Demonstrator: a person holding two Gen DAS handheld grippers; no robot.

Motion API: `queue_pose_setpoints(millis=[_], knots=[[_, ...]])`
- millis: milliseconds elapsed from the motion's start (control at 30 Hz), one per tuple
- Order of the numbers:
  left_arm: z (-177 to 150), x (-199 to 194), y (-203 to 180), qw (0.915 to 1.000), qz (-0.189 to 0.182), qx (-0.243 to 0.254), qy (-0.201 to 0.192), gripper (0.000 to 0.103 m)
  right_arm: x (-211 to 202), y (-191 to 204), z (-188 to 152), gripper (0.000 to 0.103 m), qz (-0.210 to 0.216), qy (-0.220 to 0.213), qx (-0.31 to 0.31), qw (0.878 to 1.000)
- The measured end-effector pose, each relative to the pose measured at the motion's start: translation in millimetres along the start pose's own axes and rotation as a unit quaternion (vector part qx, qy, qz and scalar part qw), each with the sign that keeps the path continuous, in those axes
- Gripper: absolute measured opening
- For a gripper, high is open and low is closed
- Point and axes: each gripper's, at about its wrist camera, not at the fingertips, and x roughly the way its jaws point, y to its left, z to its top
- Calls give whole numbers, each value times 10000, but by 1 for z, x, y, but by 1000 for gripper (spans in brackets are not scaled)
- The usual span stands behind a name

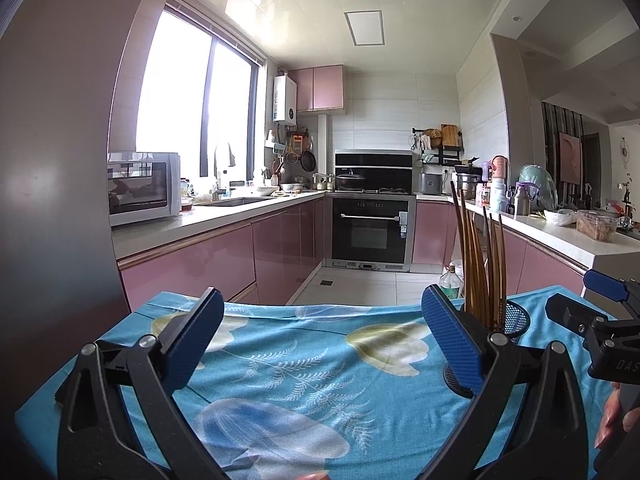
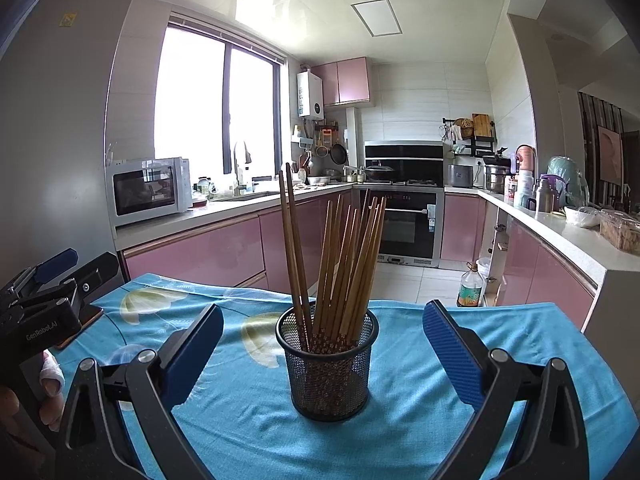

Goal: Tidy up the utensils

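A black mesh cup (image 2: 327, 368) stands upright on the blue floral cloth (image 2: 248, 432), holding several brown wooden chopsticks (image 2: 344, 264) that fan upward. My right gripper (image 2: 323, 354) is open, its blue pads on either side of the cup and a little nearer to me, touching nothing. In the left wrist view my left gripper (image 1: 322, 342) is open over bare cloth (image 1: 304, 368), with nothing between its fingers. The cup (image 1: 514, 322) and chopsticks (image 1: 478, 256) rise behind its right finger. The right gripper (image 1: 600, 312) shows at that view's right edge.
The table stands in a pink-cabinet kitchen. A microwave (image 2: 150, 190) sits on the left counter, an oven (image 2: 404, 224) at the back, and jars and containers (image 2: 536, 188) on the right counter. An oil bottle (image 2: 469, 286) stands on the floor beyond the table's far edge.
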Motion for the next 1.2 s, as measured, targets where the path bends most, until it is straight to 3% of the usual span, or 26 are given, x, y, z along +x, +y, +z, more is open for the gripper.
queue_pose_setpoints(millis=[1200], knots=[[-1,-2,2,10000,10,-45,6,97,-1,1,1,97,-28,-91,48,9999]])
